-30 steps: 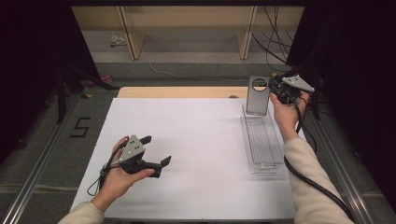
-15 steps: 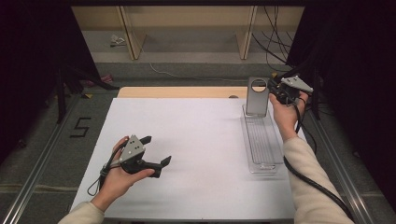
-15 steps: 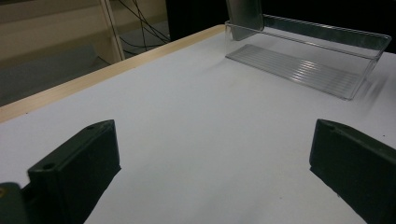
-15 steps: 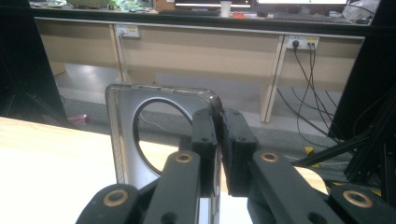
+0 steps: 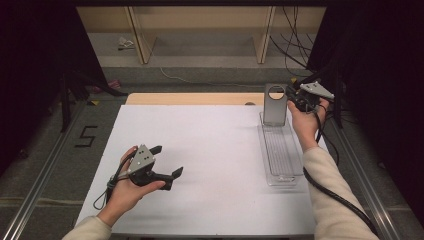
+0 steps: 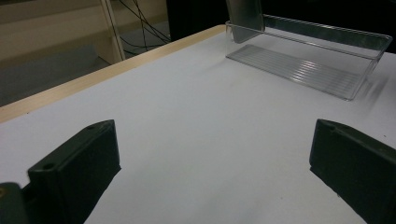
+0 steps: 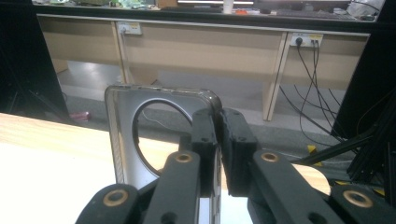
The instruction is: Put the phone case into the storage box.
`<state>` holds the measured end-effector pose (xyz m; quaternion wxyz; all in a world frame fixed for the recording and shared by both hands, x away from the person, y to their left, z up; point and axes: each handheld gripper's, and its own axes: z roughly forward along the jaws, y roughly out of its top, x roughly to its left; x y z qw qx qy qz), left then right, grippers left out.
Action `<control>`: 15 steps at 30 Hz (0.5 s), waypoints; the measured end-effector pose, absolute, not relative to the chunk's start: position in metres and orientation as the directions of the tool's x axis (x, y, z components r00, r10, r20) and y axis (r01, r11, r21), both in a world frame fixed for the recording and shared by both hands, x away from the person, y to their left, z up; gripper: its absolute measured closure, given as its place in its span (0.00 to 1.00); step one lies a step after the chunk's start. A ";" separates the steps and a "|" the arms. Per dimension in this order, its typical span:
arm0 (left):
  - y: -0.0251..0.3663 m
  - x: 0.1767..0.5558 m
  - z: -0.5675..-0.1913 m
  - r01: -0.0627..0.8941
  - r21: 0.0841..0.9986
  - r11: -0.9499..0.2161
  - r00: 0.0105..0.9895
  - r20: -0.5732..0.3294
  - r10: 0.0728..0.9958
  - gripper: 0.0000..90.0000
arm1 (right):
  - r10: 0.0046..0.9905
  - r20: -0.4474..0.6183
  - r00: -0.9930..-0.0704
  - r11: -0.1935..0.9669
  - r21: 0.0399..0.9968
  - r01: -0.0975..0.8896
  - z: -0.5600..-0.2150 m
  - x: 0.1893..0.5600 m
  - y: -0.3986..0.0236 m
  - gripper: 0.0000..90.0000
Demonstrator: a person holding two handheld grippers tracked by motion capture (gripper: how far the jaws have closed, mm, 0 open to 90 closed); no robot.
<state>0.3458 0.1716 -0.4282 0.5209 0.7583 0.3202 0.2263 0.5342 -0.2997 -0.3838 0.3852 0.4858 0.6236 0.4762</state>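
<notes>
A grey metal plate (image 5: 275,104) with a round hole near its top stands upright at the far end of a clear plastic tray (image 5: 282,150). My right gripper (image 5: 292,100) is shut on the plate's right edge. In the right gripper view the jaws (image 7: 218,140) pinch the rim of the plate (image 7: 126,135) beside the hole. My left gripper (image 5: 167,160) rests low over the white table near its front left, open, with nothing between its jaws. The left gripper view looks between those spread jaws (image 6: 210,163) across bare table to the tray (image 6: 308,70) and the plate's foot (image 6: 245,18).
A white sheet (image 5: 200,150) covers the table, with a strip of wood (image 5: 190,98) showing along the far edge. Beyond it are wooden shelf legs (image 5: 137,35) and cables (image 5: 295,45) on the floor. Dark curtains flank both sides.
</notes>
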 end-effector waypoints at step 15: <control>0.171 0.346 -0.428 0.251 0.935 -0.253 0.693 0.009 0.721 0.01 | 0.971 -0.021 -0.239 0.081 0.966 0.247 -0.387 0.536 -0.300 0.94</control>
